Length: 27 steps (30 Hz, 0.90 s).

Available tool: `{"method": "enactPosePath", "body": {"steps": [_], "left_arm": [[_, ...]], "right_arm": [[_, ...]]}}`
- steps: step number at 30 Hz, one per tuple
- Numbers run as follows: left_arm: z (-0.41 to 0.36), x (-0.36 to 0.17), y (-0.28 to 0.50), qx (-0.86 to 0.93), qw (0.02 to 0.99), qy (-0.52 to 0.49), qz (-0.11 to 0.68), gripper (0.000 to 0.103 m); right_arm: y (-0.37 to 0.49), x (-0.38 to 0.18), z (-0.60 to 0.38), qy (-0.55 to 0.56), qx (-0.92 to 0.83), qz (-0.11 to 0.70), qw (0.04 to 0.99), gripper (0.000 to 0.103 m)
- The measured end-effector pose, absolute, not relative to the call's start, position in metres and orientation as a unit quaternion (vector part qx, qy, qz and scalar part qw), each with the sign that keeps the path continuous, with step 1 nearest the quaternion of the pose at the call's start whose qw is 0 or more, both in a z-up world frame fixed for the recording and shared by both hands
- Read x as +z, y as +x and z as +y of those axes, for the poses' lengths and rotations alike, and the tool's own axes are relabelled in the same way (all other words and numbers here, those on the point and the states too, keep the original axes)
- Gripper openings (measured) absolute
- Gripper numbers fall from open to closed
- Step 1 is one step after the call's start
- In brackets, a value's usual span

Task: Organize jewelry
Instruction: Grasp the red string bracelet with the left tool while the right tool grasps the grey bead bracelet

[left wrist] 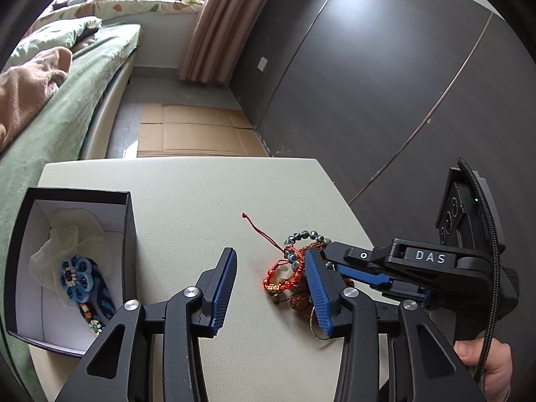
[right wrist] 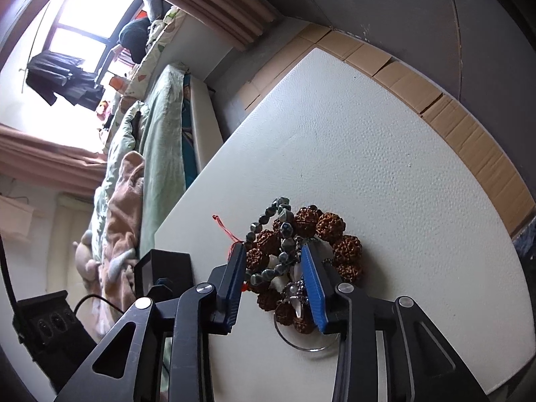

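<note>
A tangled pile of jewelry (right wrist: 294, 254) is seen on the white surface (right wrist: 385, 154), toward its near right part. In the right wrist view, the right gripper (right wrist: 273, 261) is set over this pile: a gray bead bracelet (right wrist: 268, 224) and part of a brown seed-bead bracelet (right wrist: 321, 227) lie between its two blue fingers (right wrist: 313, 288), which stand at a narrow gap; whether the pads press on the beads cannot be told. A thin metal ring (right wrist: 301, 341) is seen at the near edge of the pile.

In the left wrist view, the left gripper (left wrist: 271, 269) is held just left of the pile, with its fingers (left wrist: 224, 284) half open. Bare surface lies between them, and the right finger stands beside a red cord bracelet (left wrist: 284, 276), whose loose red string (left wrist: 259, 231) trails away to the far left. One dark box (left wrist: 129, 234) stands open at the left, well apart from the pile, with a blue flower ornament (left wrist: 75, 276) and crumpled tissue inside.

Three bracelets, one ring and one box are counted.
</note>
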<state>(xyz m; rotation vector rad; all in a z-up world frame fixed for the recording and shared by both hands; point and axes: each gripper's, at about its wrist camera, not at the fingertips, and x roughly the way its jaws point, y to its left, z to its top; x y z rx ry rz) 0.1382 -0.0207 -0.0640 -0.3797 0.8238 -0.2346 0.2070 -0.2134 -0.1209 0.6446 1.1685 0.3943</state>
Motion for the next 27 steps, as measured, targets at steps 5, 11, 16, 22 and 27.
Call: {"method": "enactPosePath", "body": {"steps": [5,11,16,22,27], "left_arm": [[-0.022,-0.067,0.144,-0.114,0.89,-0.183,0.401,0.044],[-0.027,-0.07,0.149,-0.125,0.886,-0.183,0.408,0.044],[-0.036,-0.075,0.151,-0.132,0.882,-0.172,0.418,0.044],[-0.049,-0.084,0.152,-0.145,0.878,-0.153,0.43,0.044],[-0.062,-0.088,0.153,-0.155,0.876,-0.136,0.435,0.044]], "right_arm": [[0.213,-0.132,-0.21,0.293,0.171,0.552,0.762,0.023],[0.208,-0.123,-0.218,0.32,0.183,0.533,0.762,0.012],[0.203,-0.104,-0.225,0.327,0.191,0.504,0.776,0.012],[0.198,-0.093,-0.239,0.347,0.194,0.486,0.778,0.012],[0.197,-0.085,-0.249,0.359,0.195,0.467,0.784,0.012]]}}
